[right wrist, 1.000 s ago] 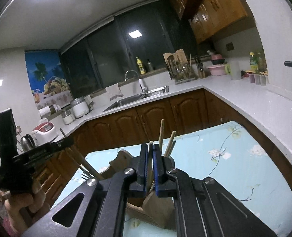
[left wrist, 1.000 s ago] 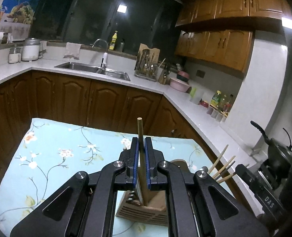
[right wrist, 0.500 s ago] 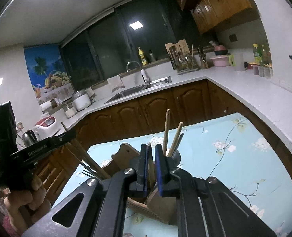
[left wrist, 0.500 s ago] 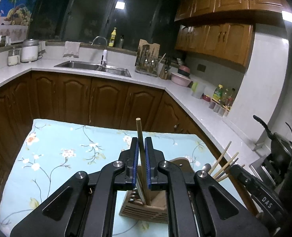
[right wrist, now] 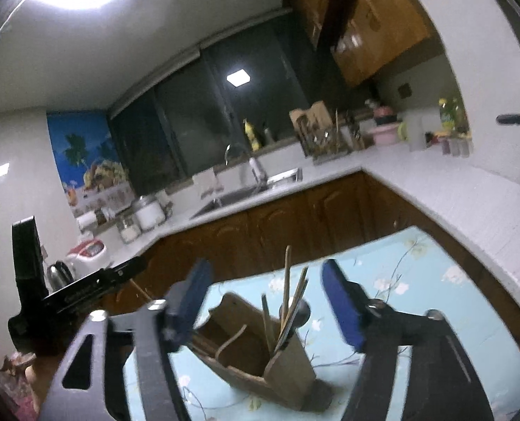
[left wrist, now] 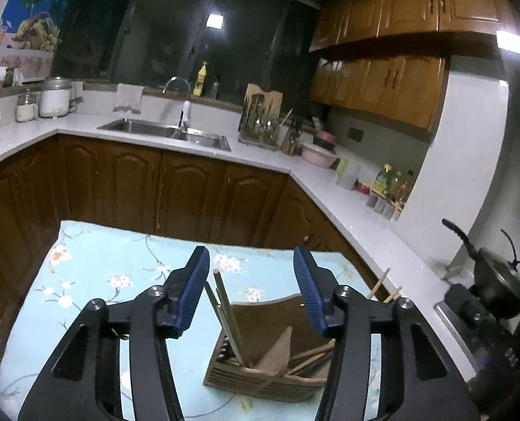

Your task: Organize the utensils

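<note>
The wooden holder (left wrist: pixel 270 354) stands on the flowery bench (left wrist: pixel 119 273), with one chopstick (left wrist: pixel 229 315) leaning up out of its left slot and more sticks (right wrist: pixel 289 301) poking up from another slot. The holder sits right under and between both tongs, and the sticks point up toward them. The left tongs (left wrist: pixel 252 291) and the right tongs (right wrist: pixel 265 301) are both wide open and hold nothing.

**Kitchen Around the Floral Cloth**

A pale blue floral cloth (left wrist: pixel 126 273) lies spread flat. Beyond it, a white counter (left wrist: pixel 260 156) tops brown cabinets (left wrist: pixel 189 193). A steel sink (left wrist: pixel 165 129) sits under dark windows, a yellow bottle (left wrist: pixel 200 84) behind it. A rice cooker (left wrist: pixel 54 96) stands left, a pink bowl (left wrist: pixel 317 152) right, and a black wok (left wrist: pixel 498 287) nearer right.
</note>
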Demonstrator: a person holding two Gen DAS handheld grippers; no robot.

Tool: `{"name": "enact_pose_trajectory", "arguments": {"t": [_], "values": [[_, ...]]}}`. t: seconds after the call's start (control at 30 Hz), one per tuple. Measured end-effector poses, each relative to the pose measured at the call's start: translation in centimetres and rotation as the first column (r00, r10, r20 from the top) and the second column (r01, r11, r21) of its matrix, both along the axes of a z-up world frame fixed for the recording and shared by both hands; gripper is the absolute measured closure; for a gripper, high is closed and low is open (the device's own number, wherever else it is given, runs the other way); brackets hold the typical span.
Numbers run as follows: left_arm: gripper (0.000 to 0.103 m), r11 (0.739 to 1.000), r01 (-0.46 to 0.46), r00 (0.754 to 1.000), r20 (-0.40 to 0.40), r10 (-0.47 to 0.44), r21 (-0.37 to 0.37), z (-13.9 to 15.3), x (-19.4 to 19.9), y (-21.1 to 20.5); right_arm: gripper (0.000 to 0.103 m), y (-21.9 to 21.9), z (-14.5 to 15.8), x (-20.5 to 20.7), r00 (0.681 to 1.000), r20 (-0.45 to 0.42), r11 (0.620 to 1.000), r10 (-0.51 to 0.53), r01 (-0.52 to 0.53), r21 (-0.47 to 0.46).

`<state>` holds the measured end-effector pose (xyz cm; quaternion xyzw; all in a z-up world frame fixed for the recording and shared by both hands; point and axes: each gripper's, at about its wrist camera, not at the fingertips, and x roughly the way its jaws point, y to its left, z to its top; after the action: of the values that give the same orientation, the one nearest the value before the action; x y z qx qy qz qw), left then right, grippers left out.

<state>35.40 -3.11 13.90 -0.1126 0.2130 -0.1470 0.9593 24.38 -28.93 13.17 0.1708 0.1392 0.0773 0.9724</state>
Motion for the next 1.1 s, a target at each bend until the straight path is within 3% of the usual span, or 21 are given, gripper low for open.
{"name": "enact_pose_trajectory", "arguments": {"t": [0.23, 0.37, 0.57, 0.87, 1.1], "values": [[0.022, 0.998, -0.048, 0.999, 0.019, 0.048, -0.034, 0.7, -2.9, 1.9, 0.009, -0.4, -0.2, -2.1, 1.000, -0.002, 1.000, 0.019, -0.019, 0.005], [0.013, 0.995, -0.091, 0.996, 0.014, 0.092, -0.045, -0.1, -5.3, 3.4, 0.007, -0.4, -1.6, -3.8, 0.999, -0.030, 1.000, 0.025, -0.025, 0.004], [0.011, 0.991, -0.126, 0.992, -0.034, 0.125, -0.053, -2.7, -9.2, 5.2, 0.007, -0.2, -3.8, -6.3, 0.996, -0.086, 0.999, 0.039, -0.039, -0.008], [0.010, 0.989, -0.134, 0.983, -0.132, 0.126, -0.056, -6.3, -13.8, 6.1, 0.007, 0.4, -5.0, -9.7, 0.992, -0.118, 0.997, 0.054, -0.060, -0.053], [0.010, 0.995, -0.102, 0.988, -0.119, 0.099, -0.021, -4.8, -18.0, 6.2, 0.006, 0.2, -0.9, -14.3, 0.987, -0.091, 0.987, 0.130, -0.137, -0.083]]}}
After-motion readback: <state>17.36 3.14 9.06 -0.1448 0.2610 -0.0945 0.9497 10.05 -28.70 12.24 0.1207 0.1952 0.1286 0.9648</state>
